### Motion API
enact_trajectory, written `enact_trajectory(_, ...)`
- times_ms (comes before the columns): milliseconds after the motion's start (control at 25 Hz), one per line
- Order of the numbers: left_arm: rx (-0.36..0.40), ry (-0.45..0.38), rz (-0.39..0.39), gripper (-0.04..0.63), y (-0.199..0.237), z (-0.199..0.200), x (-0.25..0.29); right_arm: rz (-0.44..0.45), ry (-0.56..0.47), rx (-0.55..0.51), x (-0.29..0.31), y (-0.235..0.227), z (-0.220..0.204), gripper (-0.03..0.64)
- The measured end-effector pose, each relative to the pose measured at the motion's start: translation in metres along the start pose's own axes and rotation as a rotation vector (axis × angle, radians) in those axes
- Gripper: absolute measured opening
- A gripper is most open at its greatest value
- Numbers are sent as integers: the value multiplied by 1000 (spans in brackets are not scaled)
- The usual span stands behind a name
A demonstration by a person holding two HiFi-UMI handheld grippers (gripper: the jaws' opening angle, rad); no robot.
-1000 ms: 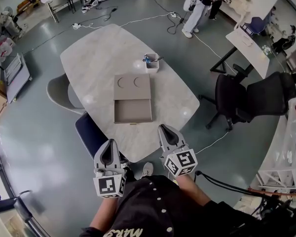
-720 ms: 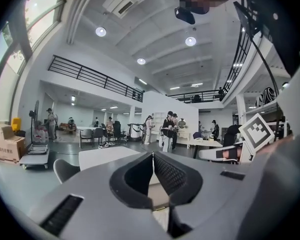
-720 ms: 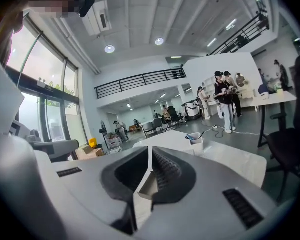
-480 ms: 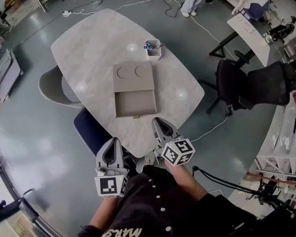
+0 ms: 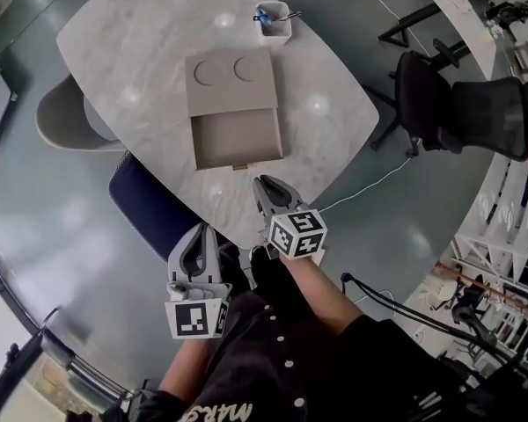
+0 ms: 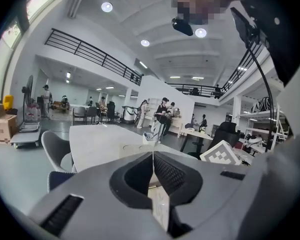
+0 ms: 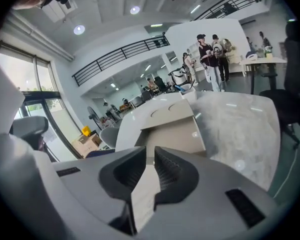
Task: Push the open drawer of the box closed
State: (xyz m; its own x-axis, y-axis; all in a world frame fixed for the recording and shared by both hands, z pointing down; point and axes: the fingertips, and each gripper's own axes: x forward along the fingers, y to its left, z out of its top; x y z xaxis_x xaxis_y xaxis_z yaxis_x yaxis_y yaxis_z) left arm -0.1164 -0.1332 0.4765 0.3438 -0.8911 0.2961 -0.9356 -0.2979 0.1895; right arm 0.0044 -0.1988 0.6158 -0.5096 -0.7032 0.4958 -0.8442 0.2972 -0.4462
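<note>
A flat tan box point(image 5: 231, 81) lies on the marble table point(image 5: 132, 42), its drawer point(image 5: 238, 141) pulled out toward me and empty. My right gripper point(image 5: 266, 185) reaches over the table's near edge, just short of the drawer's front. Its jaws are opening with nothing between them. In the right gripper view the right gripper point(image 7: 150, 151) points straight at the drawer point(image 7: 176, 135) and box point(image 7: 169, 110). My left gripper point(image 5: 198, 236) hangs back off the table, shut and empty. The left gripper view has the left gripper point(image 6: 152, 154) aimed toward the table point(image 6: 97, 136).
A white cup point(image 5: 273, 26) with pens stands behind the box. A grey chair point(image 5: 60, 117) and a blue chair point(image 5: 145, 207) sit at the table's left and near sides. A black office chair point(image 5: 475, 104) is to the right. A cable runs across the floor.
My right gripper has moved forward from beside my body to the table edge near the drawer front, and its jaws have parted slightly. My head has leaned closer. The left gripper stayed back.
</note>
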Motion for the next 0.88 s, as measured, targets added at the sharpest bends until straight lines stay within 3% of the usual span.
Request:
enact_trajectory(160,-29,49,-11,17,1,-17,5,-71,86,-46,23,-8,-29,34)
enact_trajectory(520,-49,106,-20,17,18,-50,26,-209,217,-214,70,-21,-63,167)
enact_trajectory(880,-63,141,-14,17,31,-68,42,-279,277,-242,93,-27,-77,190)
